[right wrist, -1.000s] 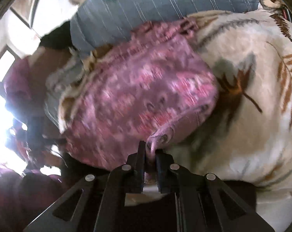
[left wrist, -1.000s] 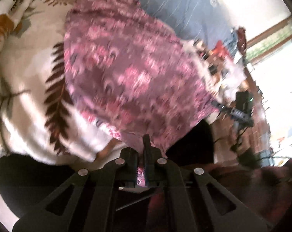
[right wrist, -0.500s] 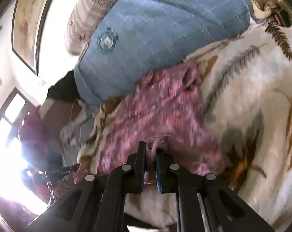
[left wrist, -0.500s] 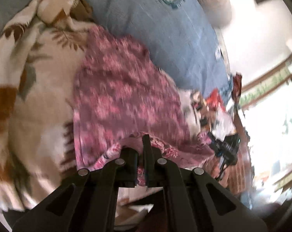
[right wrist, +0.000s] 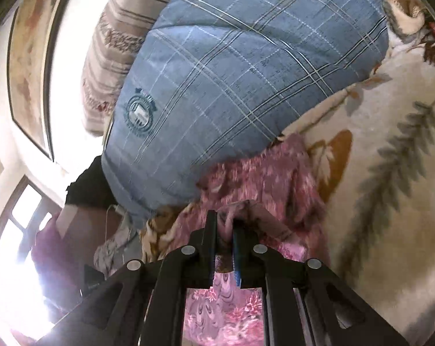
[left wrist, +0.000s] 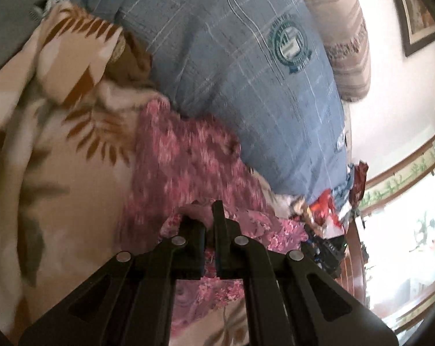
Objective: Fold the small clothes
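A small pink and maroon patterned garment (left wrist: 185,161) lies on a cream blanket with brown leaf prints (left wrist: 61,155). My left gripper (left wrist: 207,216) is shut on the garment's near edge, folded over towards its far edge by the blue pillow. In the right wrist view the same garment (right wrist: 263,178) lies on the blanket (right wrist: 390,178), and my right gripper (right wrist: 224,222) is shut on the other end of that near edge. Cloth hangs below both grippers.
A large blue checked pillow (left wrist: 246,80) with a round crest lies just behind the garment, also in the right wrist view (right wrist: 232,80). A striped beige cushion (left wrist: 341,37) leans behind it. A heap of coloured clothes (left wrist: 333,210) lies at the right.
Both grippers have carried the garment's near edge forward and over towards the blue pillow. The garment, spread wide before, now shows folded over itself.
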A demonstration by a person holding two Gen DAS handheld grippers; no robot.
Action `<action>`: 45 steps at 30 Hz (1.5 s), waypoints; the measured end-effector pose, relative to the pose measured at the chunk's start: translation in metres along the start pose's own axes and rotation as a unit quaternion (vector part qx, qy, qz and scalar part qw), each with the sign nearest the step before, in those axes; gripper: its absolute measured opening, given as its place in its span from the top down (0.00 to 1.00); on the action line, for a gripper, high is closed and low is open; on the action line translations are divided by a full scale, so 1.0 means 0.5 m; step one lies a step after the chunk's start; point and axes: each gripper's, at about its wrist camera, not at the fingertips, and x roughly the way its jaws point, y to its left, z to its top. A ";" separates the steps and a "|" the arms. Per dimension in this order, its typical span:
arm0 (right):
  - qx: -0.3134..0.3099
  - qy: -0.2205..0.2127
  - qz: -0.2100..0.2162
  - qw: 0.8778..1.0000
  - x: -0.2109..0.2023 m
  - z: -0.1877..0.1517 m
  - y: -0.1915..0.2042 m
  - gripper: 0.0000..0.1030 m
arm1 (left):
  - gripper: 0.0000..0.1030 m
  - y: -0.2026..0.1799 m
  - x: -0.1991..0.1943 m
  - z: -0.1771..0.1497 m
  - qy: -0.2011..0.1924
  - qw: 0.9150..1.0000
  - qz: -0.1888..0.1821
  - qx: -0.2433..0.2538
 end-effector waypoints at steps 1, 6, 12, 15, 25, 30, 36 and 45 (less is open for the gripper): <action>0.008 -0.003 -0.002 1.000 0.018 0.013 -0.008 0.91 | 0.98 0.008 0.016 0.025 -0.003 1.000 -0.002 -0.011; 0.064 0.000 -0.028 0.998 0.112 0.069 -0.068 0.91 | 0.98 0.045 0.102 0.111 0.001 0.999 0.013 -0.048; 0.089 0.011 -0.065 0.994 0.192 0.102 -0.111 0.91 | 0.98 0.077 0.217 0.172 0.017 0.996 0.064 -0.064; 0.107 0.023 -0.083 0.991 0.228 0.115 -0.130 0.87 | 0.98 0.101 0.264 0.187 0.037 0.990 0.096 -0.092; 0.145 -0.021 -0.090 0.985 0.197 0.178 -0.119 0.59 | 0.61 0.037 0.171 0.237 -0.020 0.994 0.062 -0.083; 0.145 -0.047 -0.093 0.984 0.142 0.179 -0.127 0.54 | 0.53 0.072 0.120 0.225 -0.036 0.992 0.067 -0.105; 0.099 0.003 -0.134 0.986 0.156 0.153 -0.129 0.54 | 0.53 0.057 0.213 0.151 0.060 0.993 0.094 -0.037; 0.014 0.078 -0.219 0.973 0.277 0.120 -0.098 0.62 | 0.52 0.017 0.331 0.114 0.089 0.981 0.173 0.010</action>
